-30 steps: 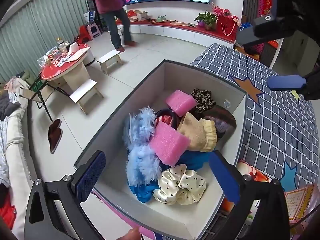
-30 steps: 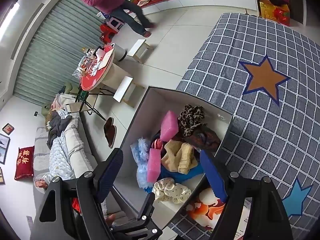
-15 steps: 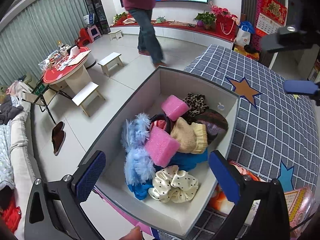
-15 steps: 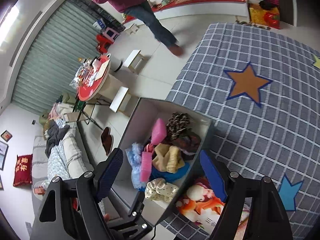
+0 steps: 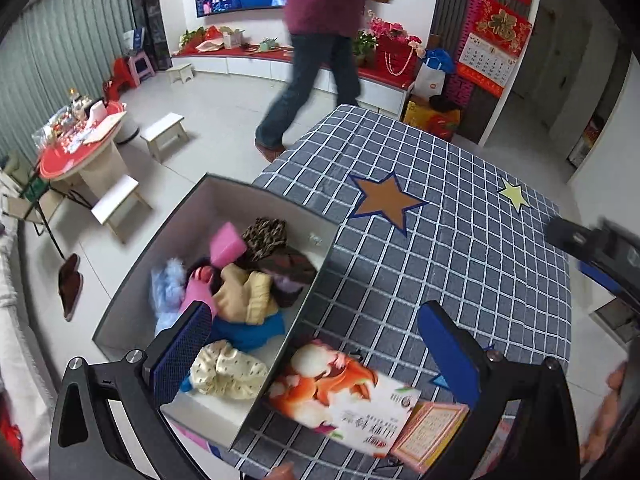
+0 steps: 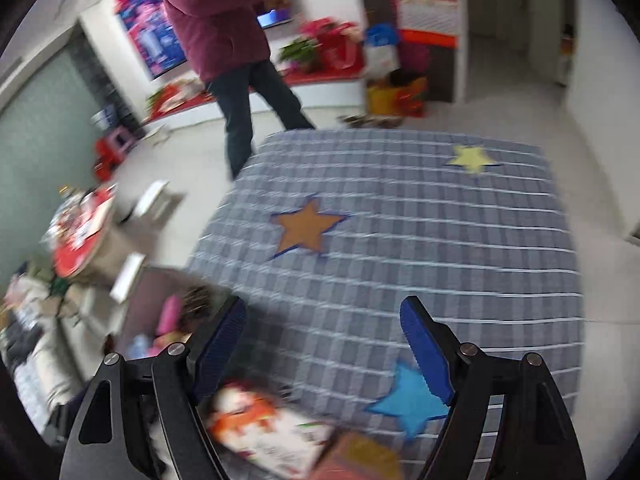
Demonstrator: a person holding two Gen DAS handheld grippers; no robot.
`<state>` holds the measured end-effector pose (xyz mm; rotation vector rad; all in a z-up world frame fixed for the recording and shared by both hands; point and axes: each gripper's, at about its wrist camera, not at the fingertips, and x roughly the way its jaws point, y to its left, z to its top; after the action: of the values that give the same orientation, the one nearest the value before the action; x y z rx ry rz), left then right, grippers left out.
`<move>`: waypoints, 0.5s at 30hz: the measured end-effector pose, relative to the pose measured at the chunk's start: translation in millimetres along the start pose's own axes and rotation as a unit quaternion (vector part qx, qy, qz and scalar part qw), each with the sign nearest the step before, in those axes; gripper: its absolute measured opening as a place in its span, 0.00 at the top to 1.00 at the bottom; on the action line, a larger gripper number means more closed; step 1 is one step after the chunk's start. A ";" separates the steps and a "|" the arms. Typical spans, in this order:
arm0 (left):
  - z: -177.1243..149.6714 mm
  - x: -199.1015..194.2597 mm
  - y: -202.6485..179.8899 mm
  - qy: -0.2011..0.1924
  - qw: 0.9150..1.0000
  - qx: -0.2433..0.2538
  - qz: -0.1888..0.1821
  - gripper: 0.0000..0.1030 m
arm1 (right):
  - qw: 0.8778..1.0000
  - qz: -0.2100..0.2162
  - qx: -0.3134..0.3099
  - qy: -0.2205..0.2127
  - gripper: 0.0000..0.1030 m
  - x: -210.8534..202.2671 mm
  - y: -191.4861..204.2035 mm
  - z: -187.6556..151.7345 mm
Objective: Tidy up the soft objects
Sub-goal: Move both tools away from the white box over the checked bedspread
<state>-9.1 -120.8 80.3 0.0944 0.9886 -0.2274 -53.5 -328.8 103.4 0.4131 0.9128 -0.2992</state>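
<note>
Blurred box, contents perhaps soft.

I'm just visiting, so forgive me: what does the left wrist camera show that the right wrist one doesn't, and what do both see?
Only the left wrist view shows clearly inside the grey box: a polka-dot scrunchie, a beige knit piece, a pink sponge. It also catches the right gripper at its edge.

Only the right wrist view, though blurred, shows the whole blue star.

Both share the checked cloth, its orange star, the walking person, and open, empty jaws on each gripper: left gripper.
</note>
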 end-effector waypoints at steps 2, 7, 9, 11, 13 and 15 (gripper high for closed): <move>6.6 4.1 -19.6 -0.010 0.999 0.032 0.001 0.00 | 1.000 -0.017 0.021 -0.008 0.22 -5.9 -29.2 2.1; 4.6 27.6 -63.8 0.027 0.995 0.086 -0.040 0.00 | 0.995 -0.100 0.002 -0.007 0.01 -8.2 -86.3 -15.5; 1.0 37.2 -74.8 0.036 0.995 0.077 -0.052 0.00 | 0.992 -0.123 -0.004 0.018 0.01 3.7 -105.0 -29.7; 3.7 48.1 -91.6 0.040 0.996 0.076 -0.037 0.00 | 0.992 -0.121 0.012 0.041 0.01 21.4 -127.3 -45.9; 6.8 46.8 -113.1 0.032 0.996 0.080 -0.028 0.00 | 0.987 -0.144 0.014 0.064 0.01 39.6 -148.2 -63.6; 2.3 34.9 -141.0 0.026 0.995 0.082 -0.043 0.00 | 0.984 -0.160 0.022 0.074 0.01 49.9 -162.4 -78.6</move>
<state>-21.6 -263.4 55.8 0.2090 1.0264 -0.3859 -147.7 -439.1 -15.1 0.3313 1.1214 -0.5902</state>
